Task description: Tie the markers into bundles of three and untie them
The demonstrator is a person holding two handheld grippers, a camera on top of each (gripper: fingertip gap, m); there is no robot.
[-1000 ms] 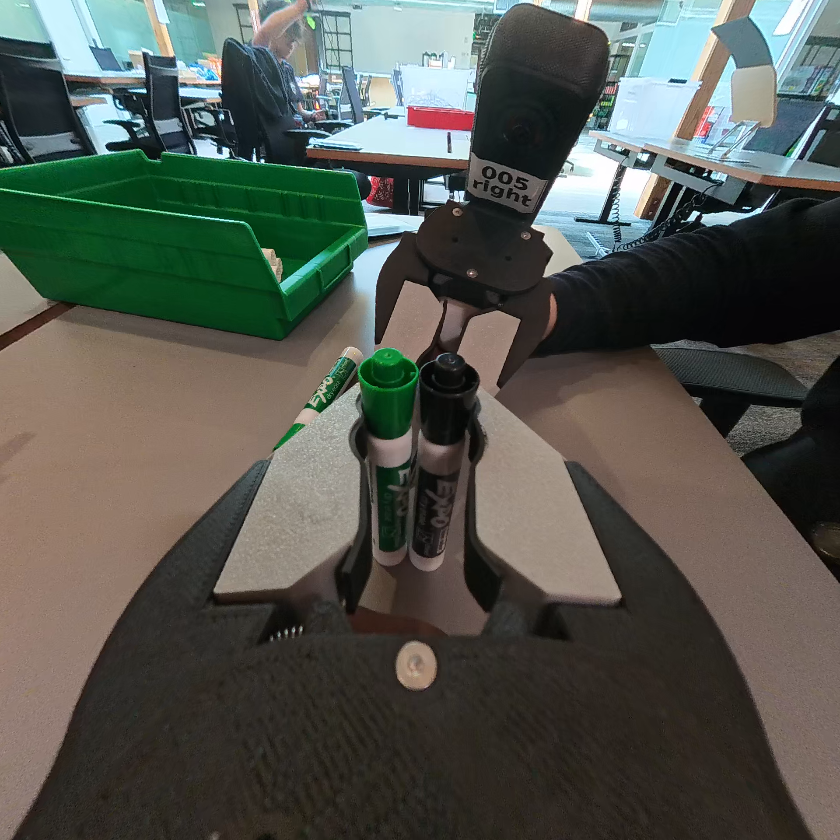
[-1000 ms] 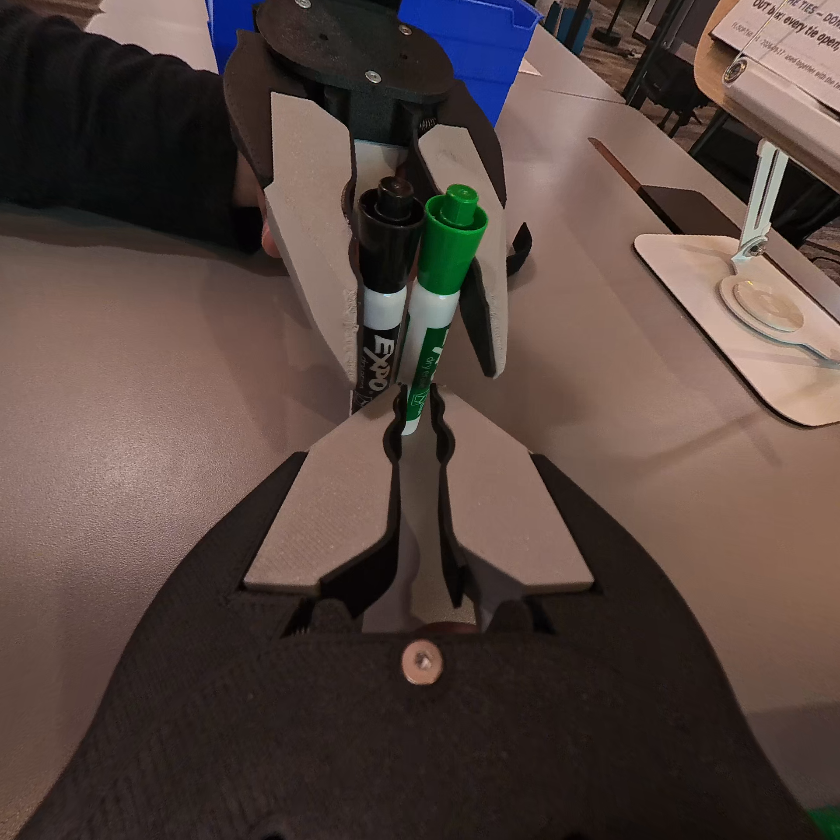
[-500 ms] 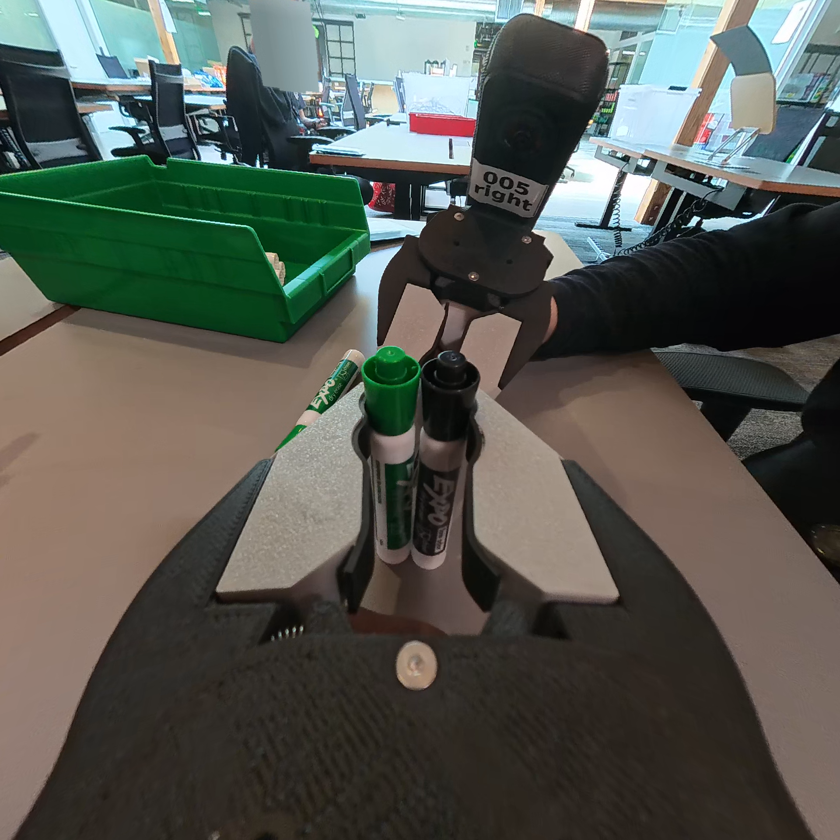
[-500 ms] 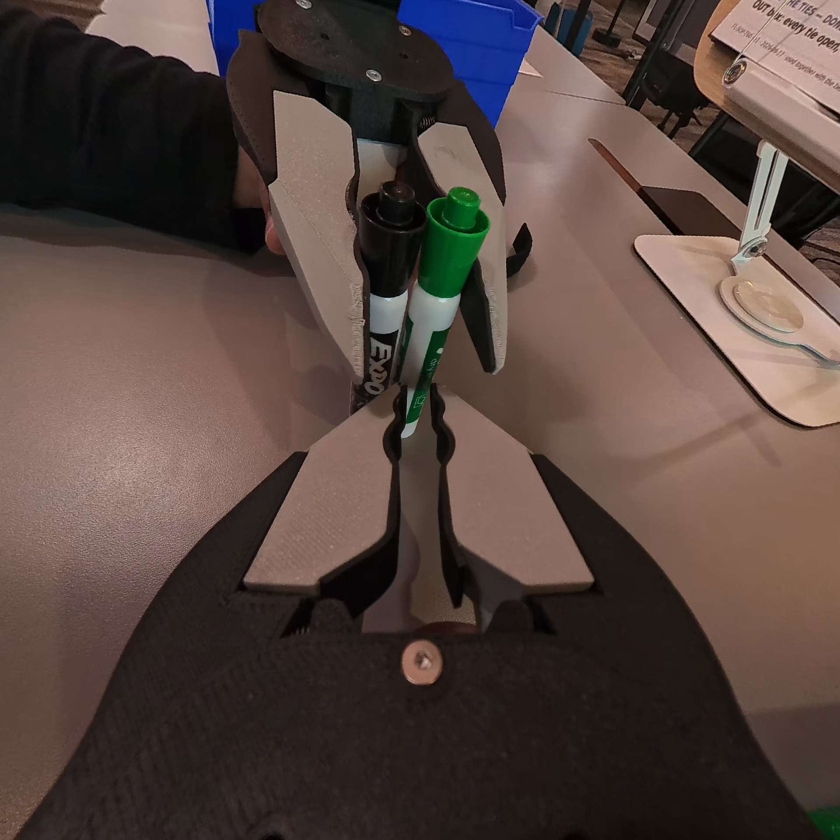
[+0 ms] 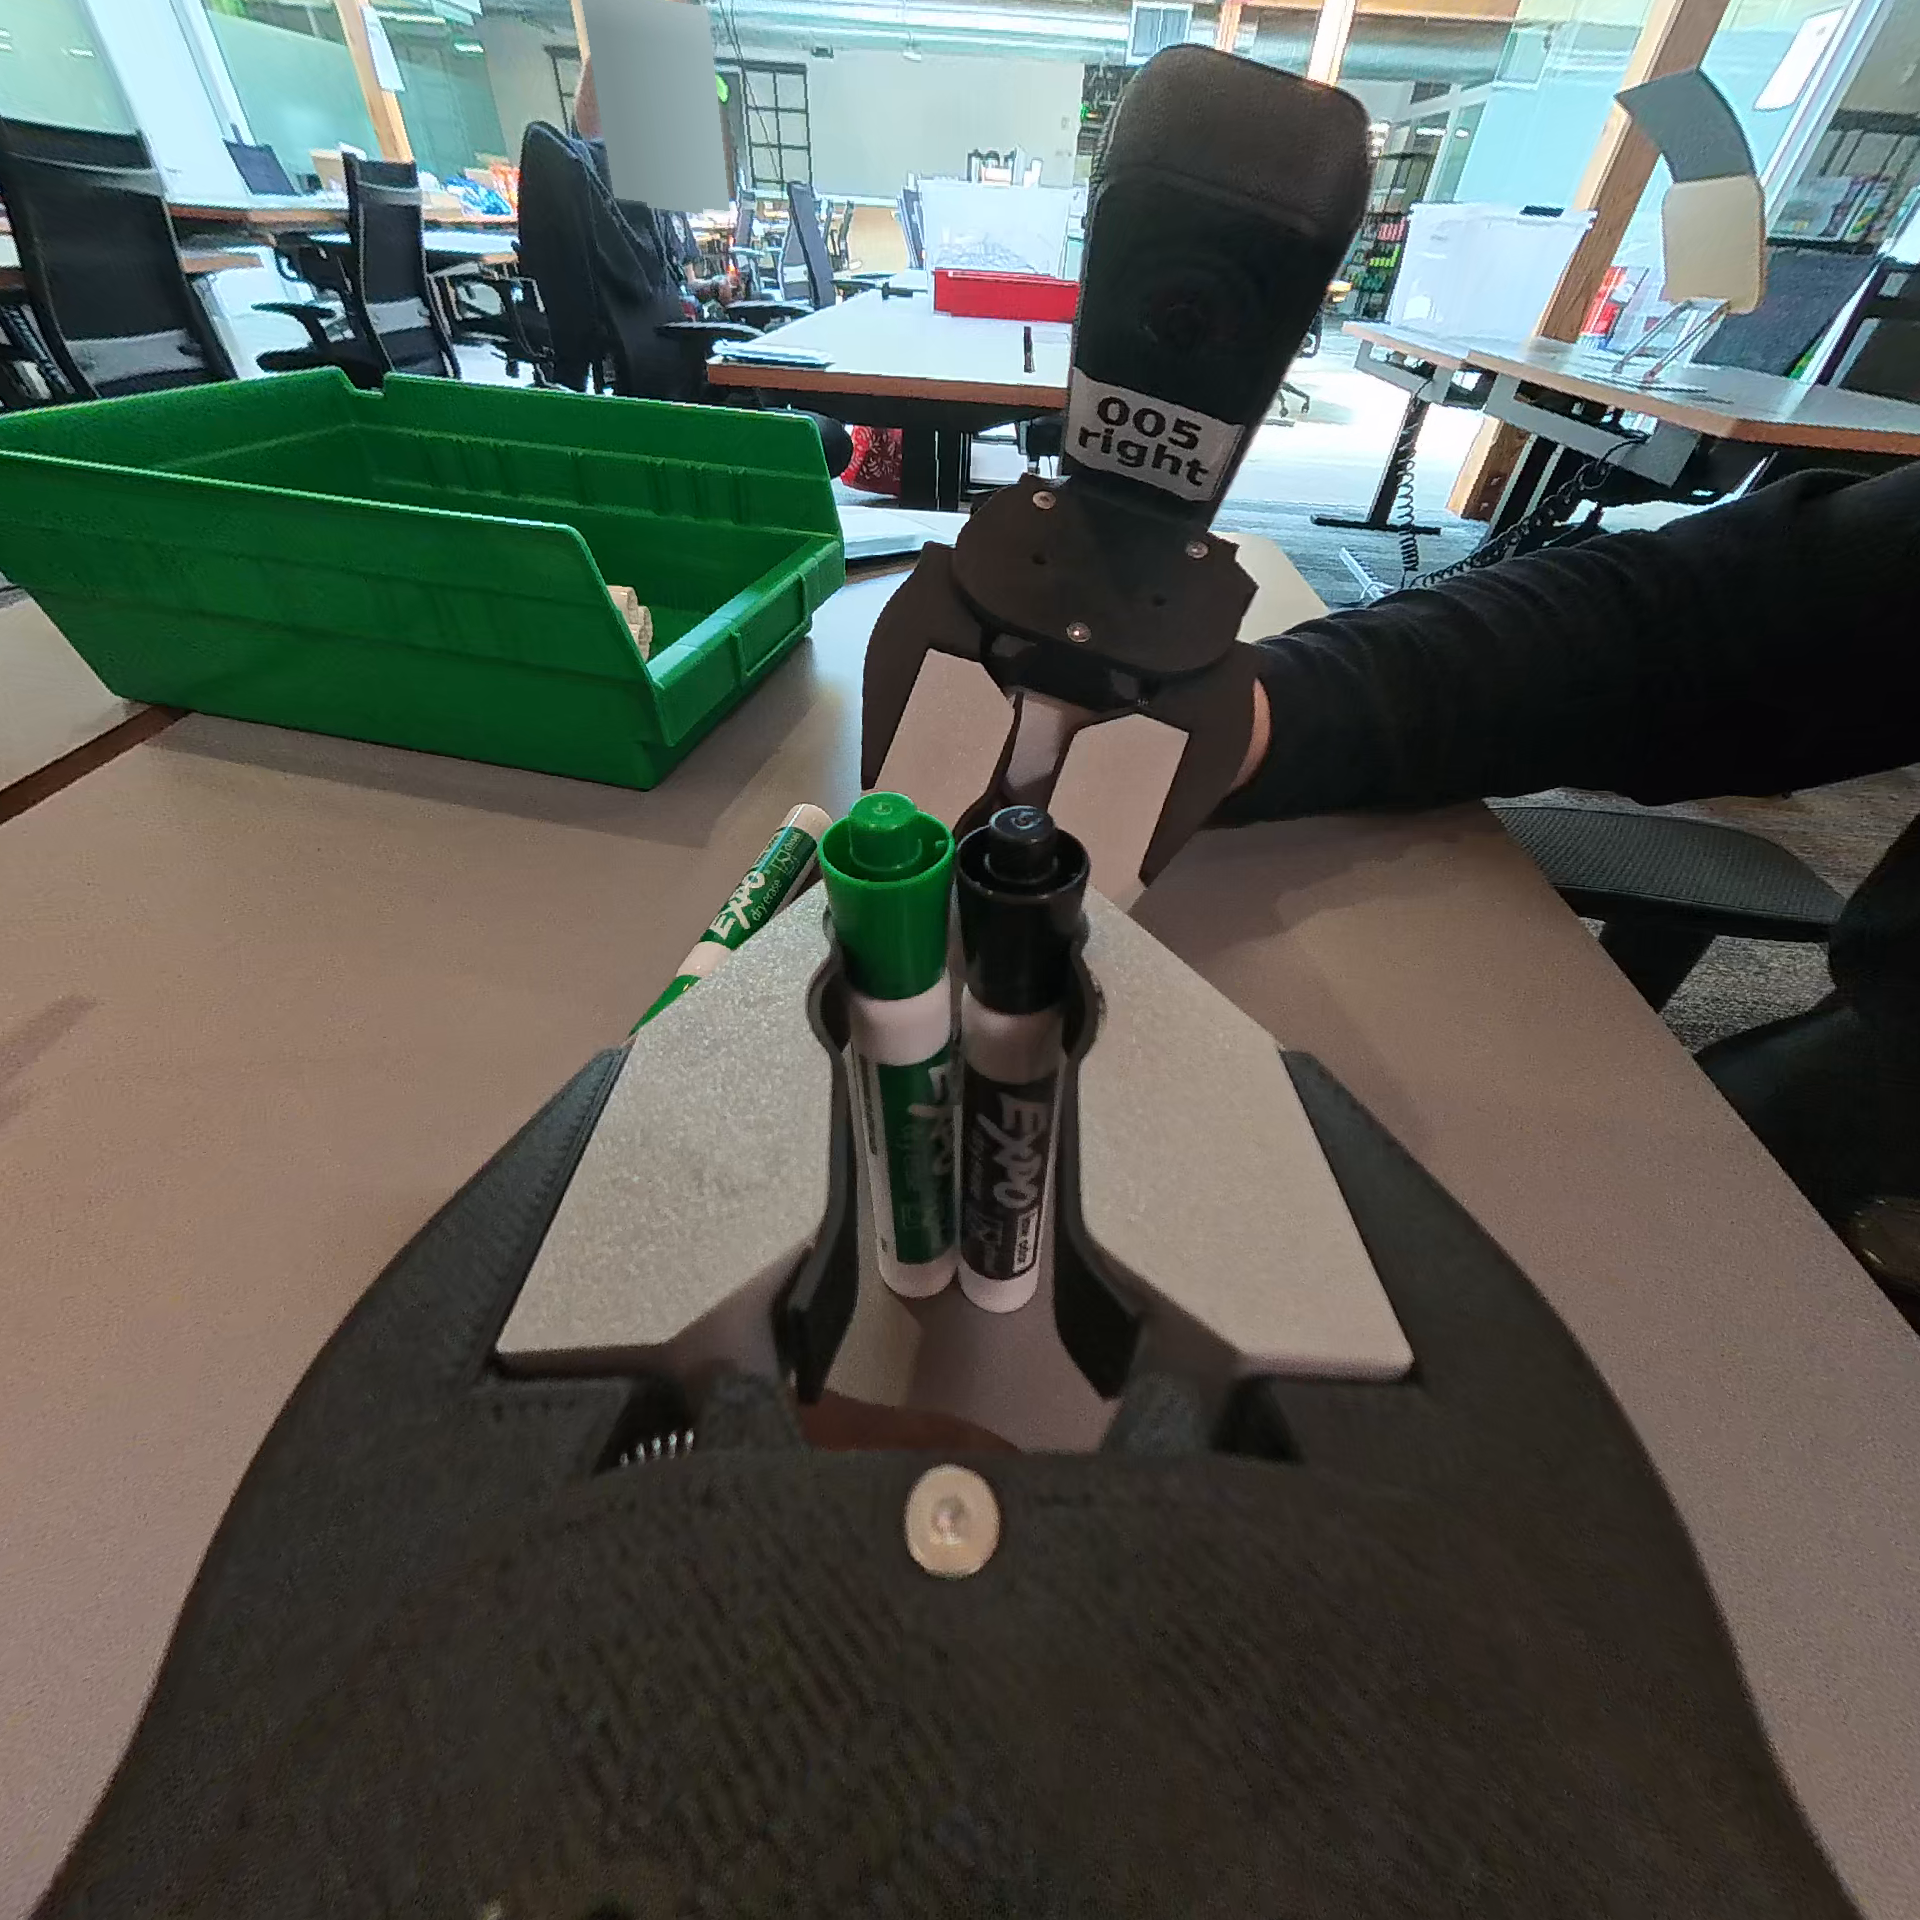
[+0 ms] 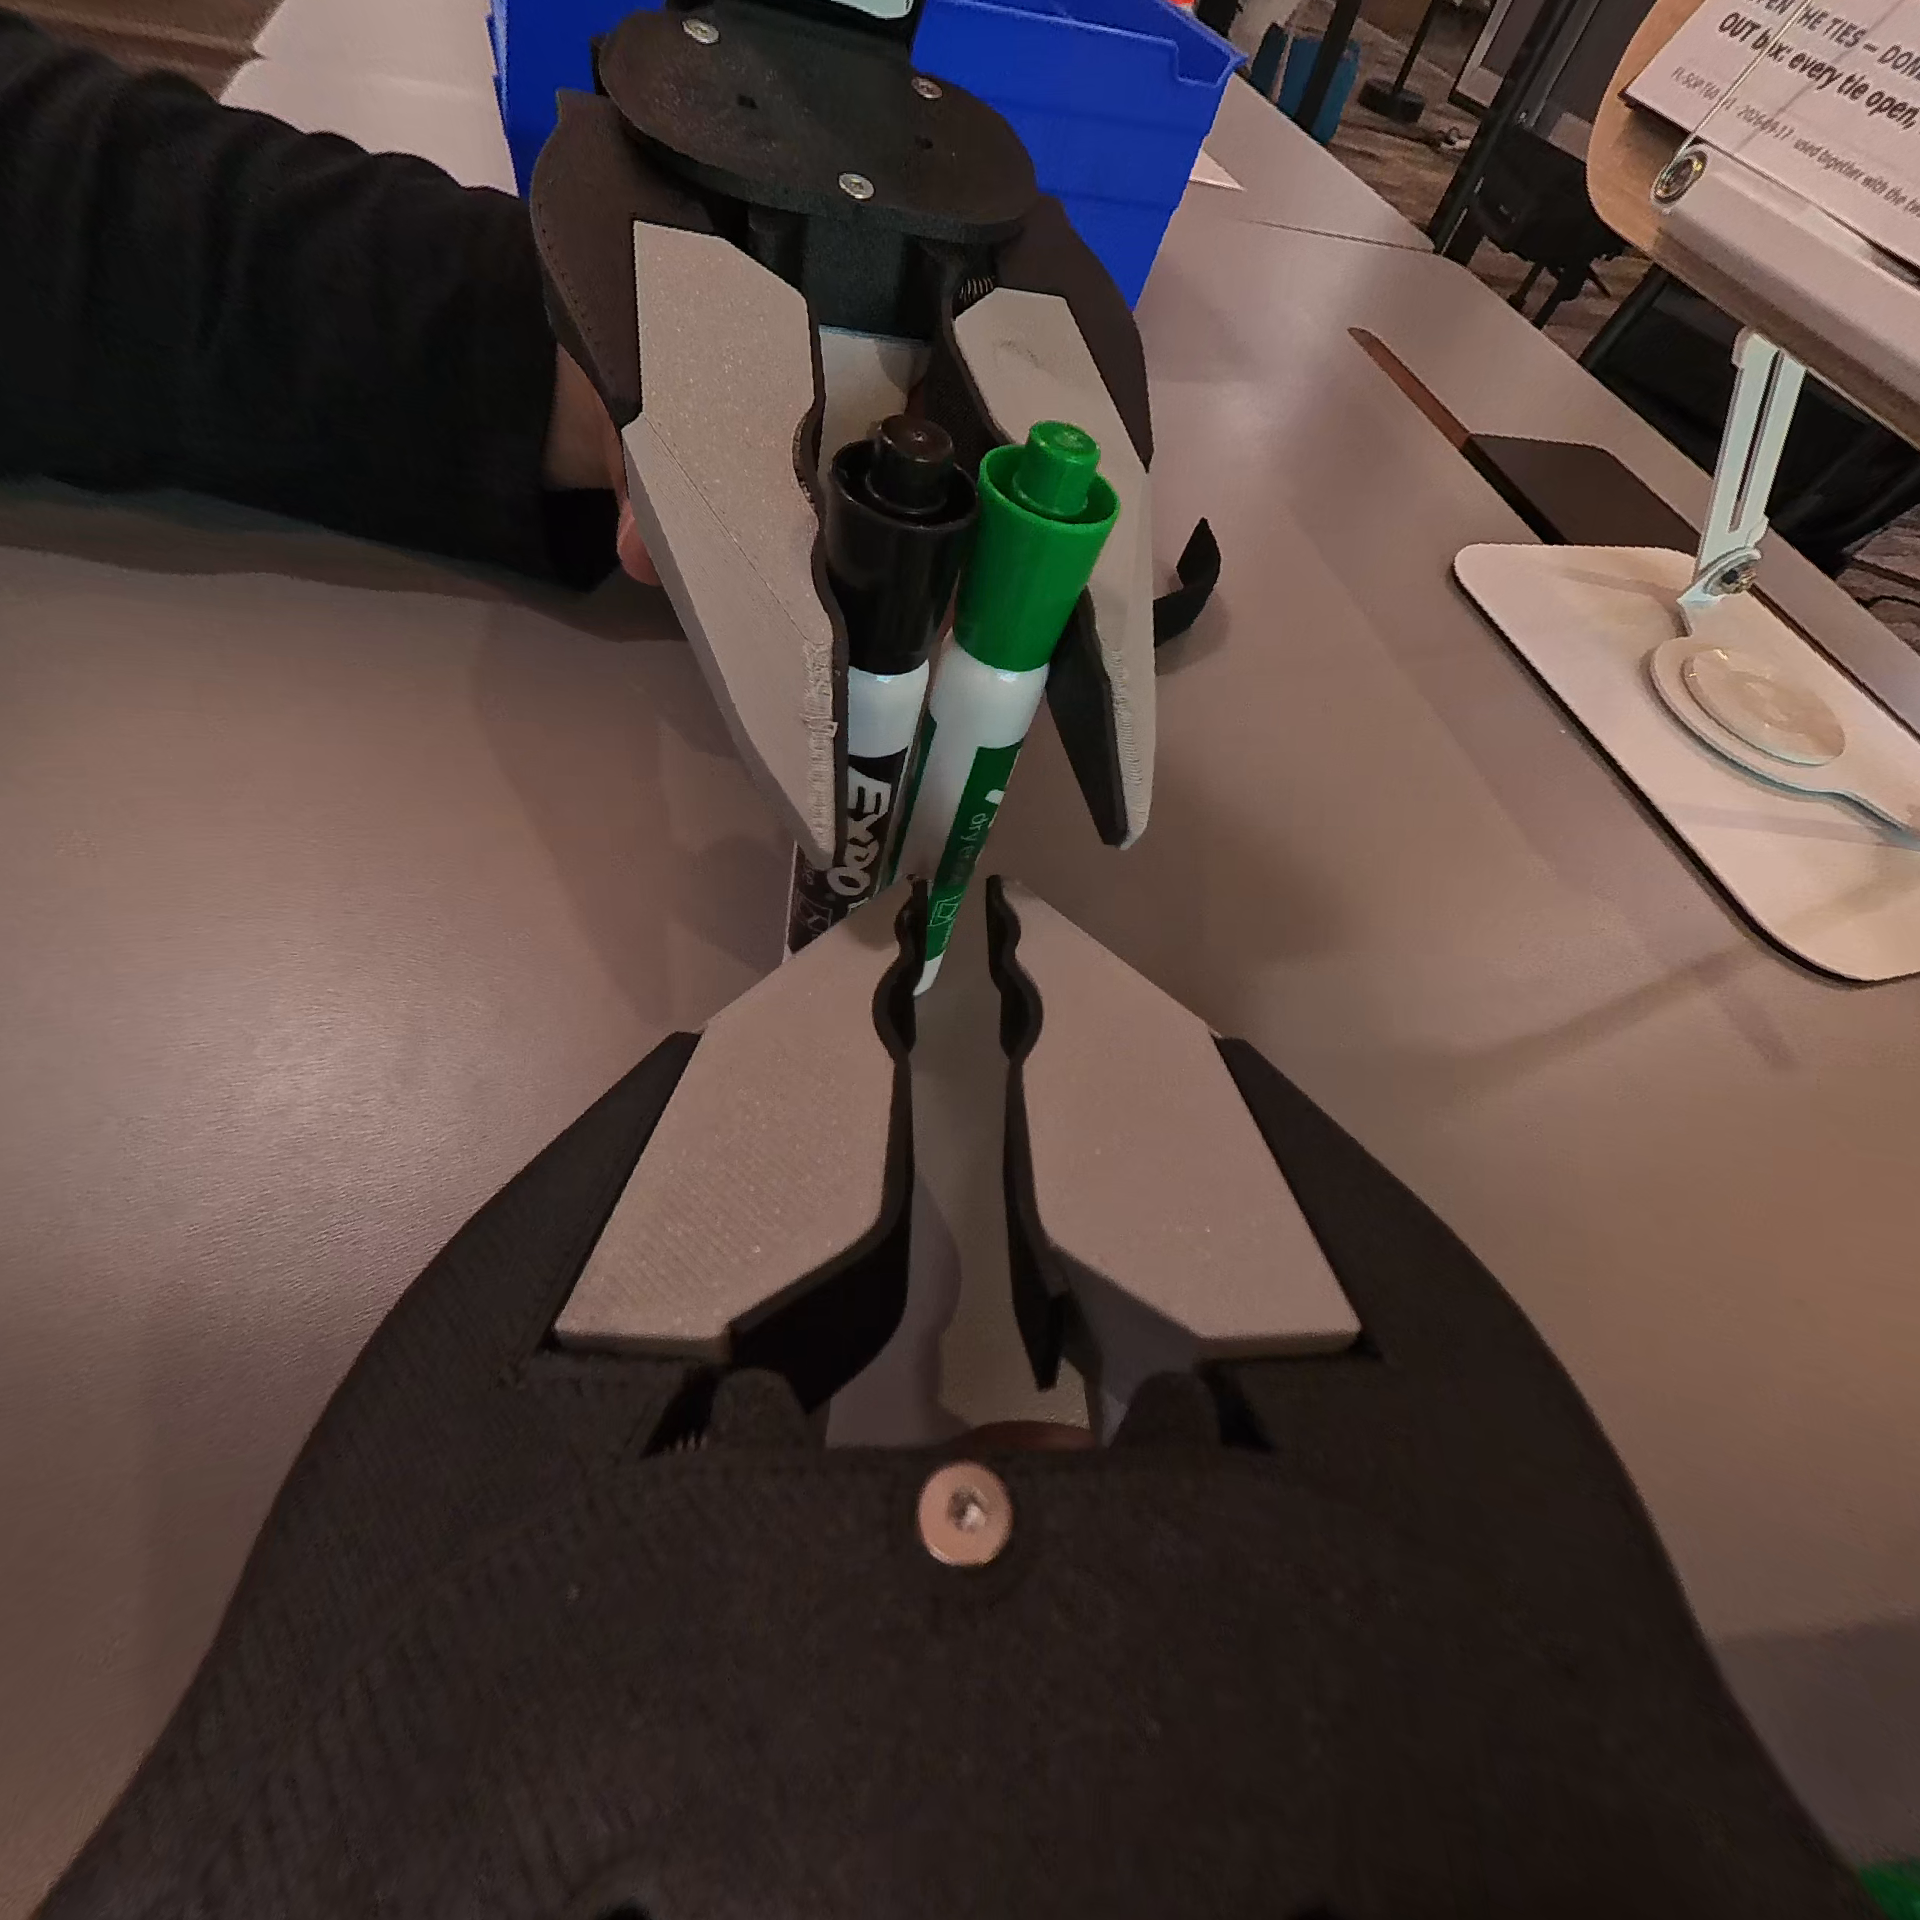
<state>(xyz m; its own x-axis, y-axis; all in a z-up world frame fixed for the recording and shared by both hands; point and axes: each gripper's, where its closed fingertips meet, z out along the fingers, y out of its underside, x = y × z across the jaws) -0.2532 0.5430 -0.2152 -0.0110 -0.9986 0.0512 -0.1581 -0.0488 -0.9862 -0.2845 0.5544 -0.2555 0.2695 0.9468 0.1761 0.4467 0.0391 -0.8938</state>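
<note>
While the left gripper [image 5: 954, 971] pinches a green-capped marker [image 5: 902, 1049] and a black-capped marker [image 5: 1013, 1060] side by side, probably to keep them aligned for bundling, the right gripper [image 6: 951, 914] sits nearly closed at the green barrel's tail; contact is unclear. A third green marker [image 5: 743, 920] lies partly hidden on the grey table [image 5: 260, 987].
</note>
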